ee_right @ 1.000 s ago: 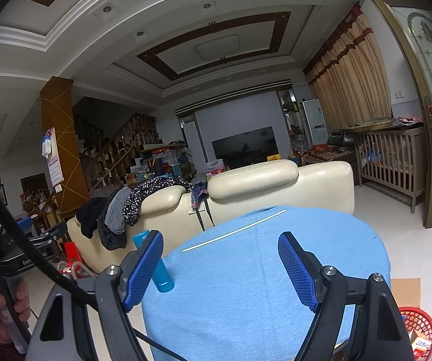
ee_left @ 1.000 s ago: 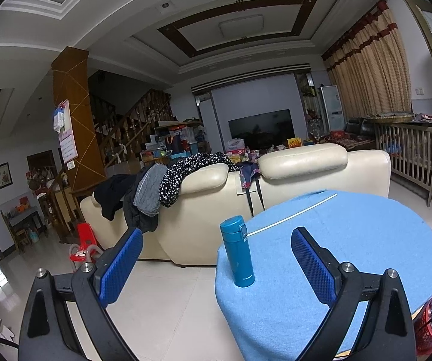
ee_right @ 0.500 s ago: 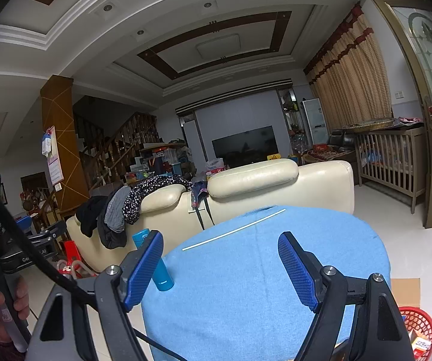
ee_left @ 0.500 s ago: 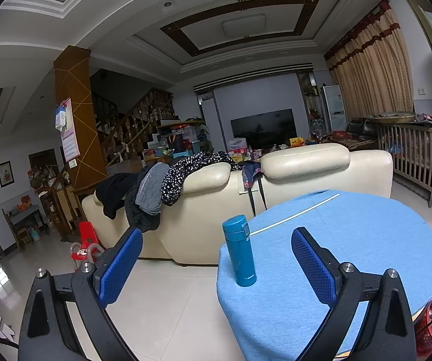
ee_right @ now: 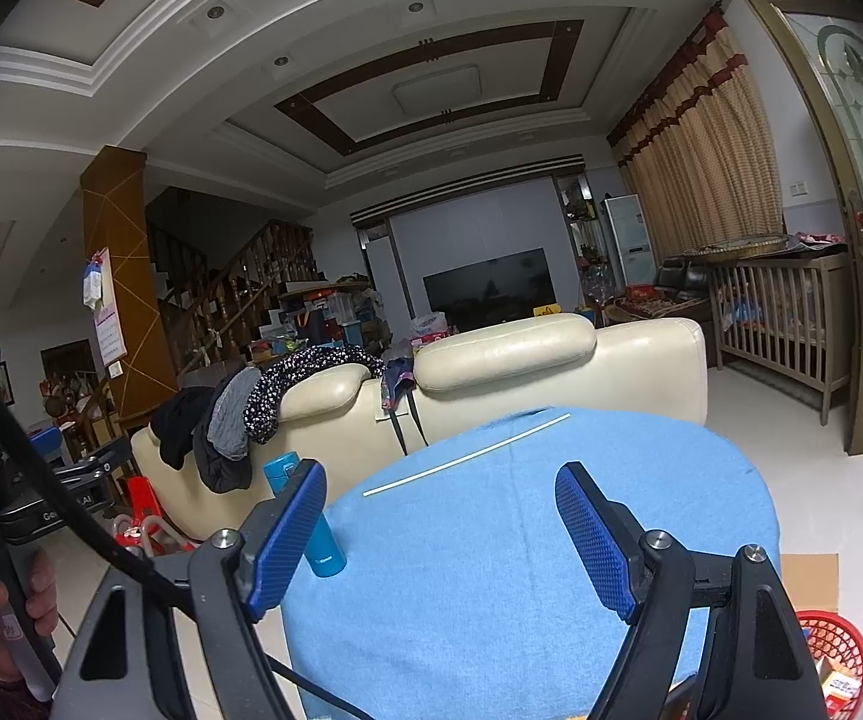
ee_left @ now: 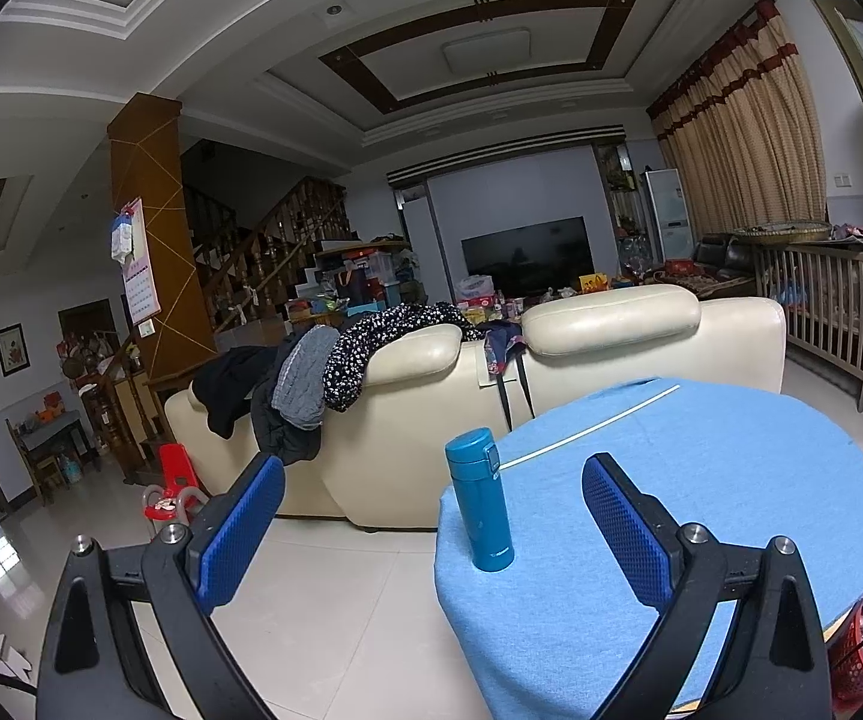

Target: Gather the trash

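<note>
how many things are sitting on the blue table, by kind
flask: 1, the blue flask upright near the table's left edge
stick: 1, the thin white stick lying flat toward the far side
total: 2 on the blue table

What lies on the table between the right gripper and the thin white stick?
Nothing: in the right wrist view, only bare blue tablecloth stretches from the open right gripper to the white stick.
</note>
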### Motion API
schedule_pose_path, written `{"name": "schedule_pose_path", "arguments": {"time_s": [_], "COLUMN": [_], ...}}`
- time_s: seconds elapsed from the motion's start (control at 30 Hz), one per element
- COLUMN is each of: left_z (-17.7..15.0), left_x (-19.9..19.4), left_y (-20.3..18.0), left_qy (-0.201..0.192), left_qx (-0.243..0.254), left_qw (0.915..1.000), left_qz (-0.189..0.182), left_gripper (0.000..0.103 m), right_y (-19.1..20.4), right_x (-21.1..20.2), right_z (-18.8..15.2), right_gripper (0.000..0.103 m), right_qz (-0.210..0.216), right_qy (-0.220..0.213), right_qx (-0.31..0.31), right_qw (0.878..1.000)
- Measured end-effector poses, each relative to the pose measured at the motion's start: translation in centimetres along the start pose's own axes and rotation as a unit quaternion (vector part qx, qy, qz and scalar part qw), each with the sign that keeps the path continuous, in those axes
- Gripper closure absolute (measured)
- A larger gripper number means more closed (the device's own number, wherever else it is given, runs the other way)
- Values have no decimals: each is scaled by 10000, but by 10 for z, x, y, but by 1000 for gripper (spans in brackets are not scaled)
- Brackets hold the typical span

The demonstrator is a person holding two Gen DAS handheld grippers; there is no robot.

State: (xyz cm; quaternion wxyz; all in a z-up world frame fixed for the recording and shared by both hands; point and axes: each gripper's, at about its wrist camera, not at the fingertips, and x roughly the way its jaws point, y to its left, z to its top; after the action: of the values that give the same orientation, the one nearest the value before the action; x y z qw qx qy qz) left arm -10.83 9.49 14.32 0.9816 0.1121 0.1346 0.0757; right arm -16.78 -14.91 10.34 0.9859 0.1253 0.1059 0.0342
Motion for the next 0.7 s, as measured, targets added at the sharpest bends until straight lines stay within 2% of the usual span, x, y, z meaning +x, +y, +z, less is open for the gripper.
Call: {"name": "schedule_pose_path", "arguments": {"time_s": [0.7], "left_z": [-2], "left_x": [2], "left_y": [1], "left_qy": [29], "left_qx": [48], "left_qw": [10000], "left_qz": [-31], "left_gripper": [4], "right_y": [-2], "right_x": [-1], "right_z": [-2], "right_gripper": [22], "right_qz": [3], "right_qy": [12], "right_qx": [-13], "right_qw": [10000]}}
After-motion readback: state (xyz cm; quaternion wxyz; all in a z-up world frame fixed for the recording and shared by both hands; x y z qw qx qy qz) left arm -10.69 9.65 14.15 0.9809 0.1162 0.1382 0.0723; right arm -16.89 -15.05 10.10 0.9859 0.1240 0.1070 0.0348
